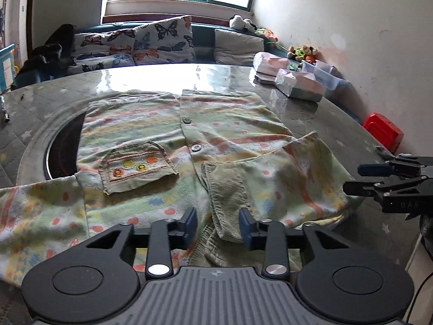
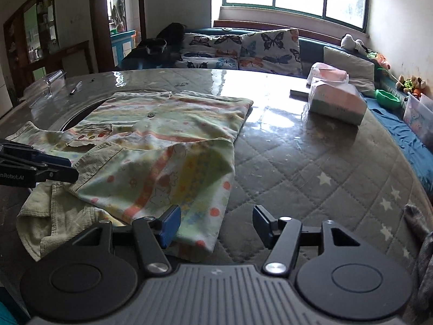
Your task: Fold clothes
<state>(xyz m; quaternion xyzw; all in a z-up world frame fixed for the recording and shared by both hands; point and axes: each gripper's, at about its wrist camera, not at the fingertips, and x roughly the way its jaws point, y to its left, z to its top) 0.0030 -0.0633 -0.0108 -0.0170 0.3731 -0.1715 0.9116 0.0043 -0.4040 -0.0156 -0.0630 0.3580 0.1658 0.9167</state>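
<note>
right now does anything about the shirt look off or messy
Mostly tidy, one thing stands out: the patterned shirt lies buttoned and flat on the table, but its right sleeve is folded in crookedly, lying slanted over the front with its ribbed cuff askew. The collar is bunched near the table's edge. Both grippers are open.

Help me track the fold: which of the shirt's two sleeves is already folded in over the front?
The sleeve on the right gripper's side, its corduroy cuff lying by the button placket. The other sleeve still lies spread outward, flat on the table.
</note>
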